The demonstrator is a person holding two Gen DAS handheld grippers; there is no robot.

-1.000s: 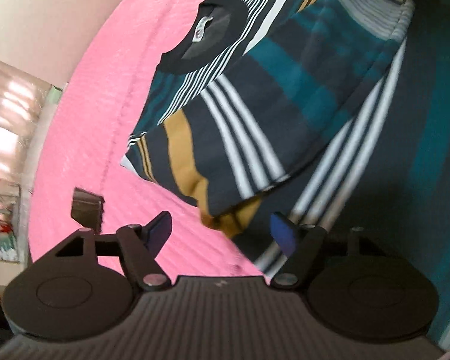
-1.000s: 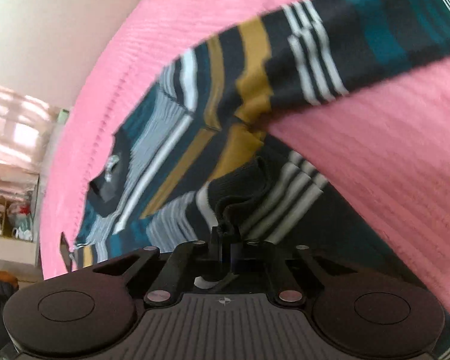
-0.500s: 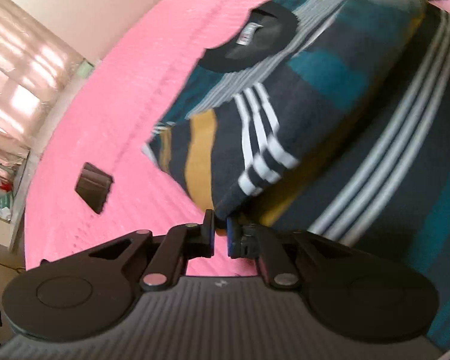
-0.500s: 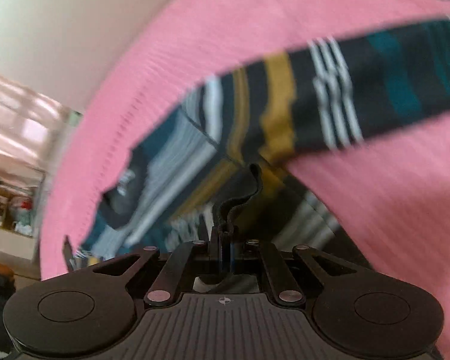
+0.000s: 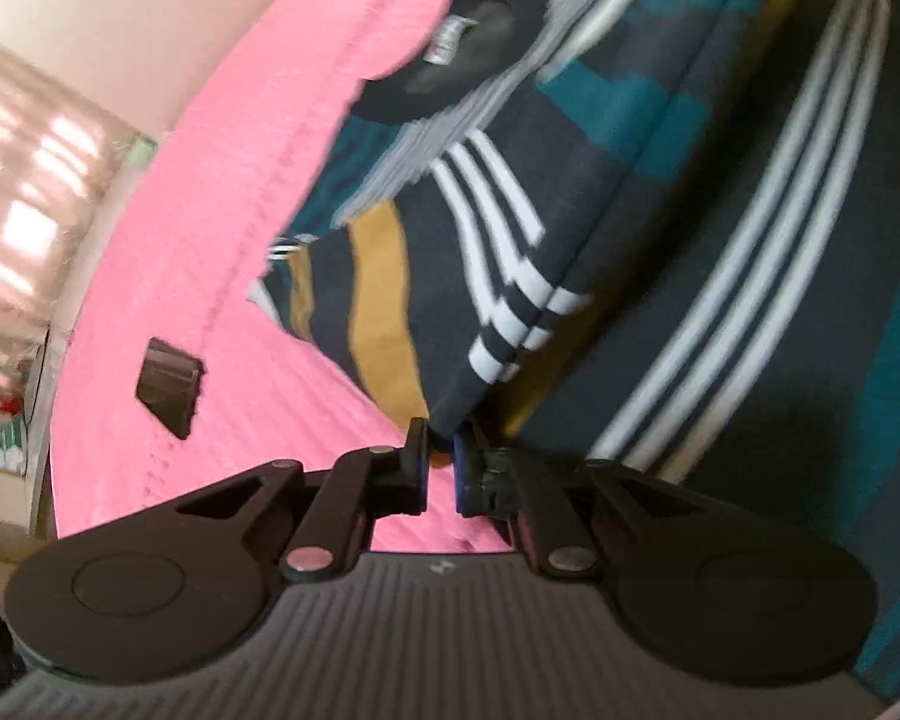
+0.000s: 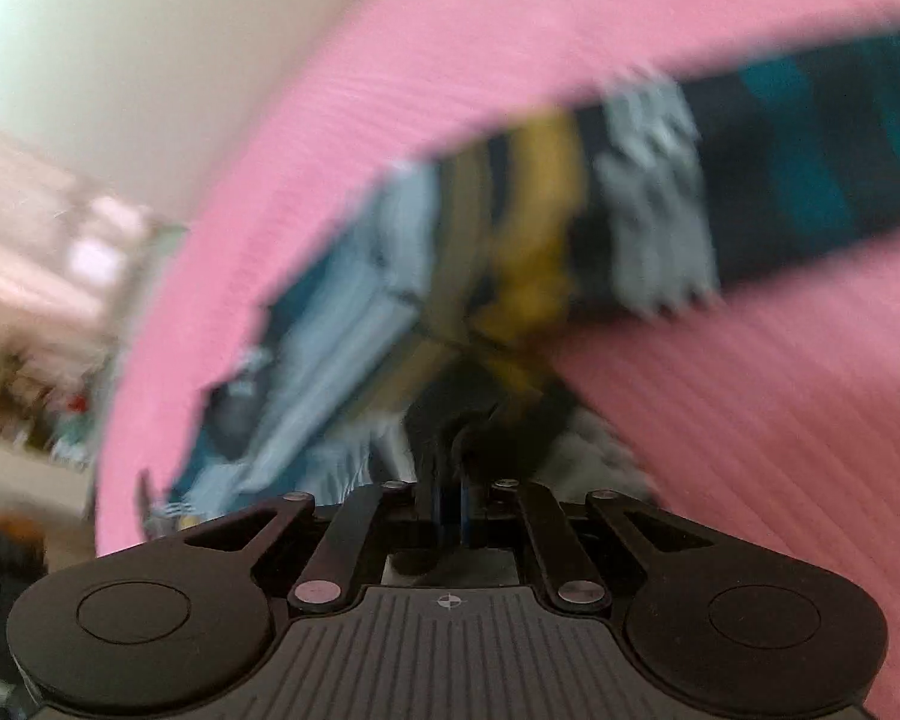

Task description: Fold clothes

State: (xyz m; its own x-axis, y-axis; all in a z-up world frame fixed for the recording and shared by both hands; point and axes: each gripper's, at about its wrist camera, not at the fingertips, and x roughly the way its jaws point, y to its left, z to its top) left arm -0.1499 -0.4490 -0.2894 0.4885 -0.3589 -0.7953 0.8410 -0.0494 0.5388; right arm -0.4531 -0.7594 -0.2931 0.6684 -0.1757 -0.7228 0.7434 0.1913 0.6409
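A dark striped sweater (image 5: 660,192) with teal, mustard and white bands lies on a pink ribbed bed cover (image 5: 222,204). Its black collar with a label (image 5: 450,42) faces up at the top. My left gripper (image 5: 441,450) is shut on the corner of a folded-over sleeve and side panel of the sweater. In the right wrist view the sweater (image 6: 510,252) is blurred by motion. My right gripper (image 6: 450,480) is shut on a dark edge of the sweater, and a sleeve stretches off to the right.
A small dark flat object (image 5: 168,387) lies on the pink cover left of the sweater. A pale wall (image 5: 150,18) and a bright window (image 5: 24,222) are behind the bed, with shelves of clutter at far left.
My left gripper has gone from open to shut on the sweater's folded corner and moved closer. My right gripper keeps its hold and is moving fast; its view is now blurred.
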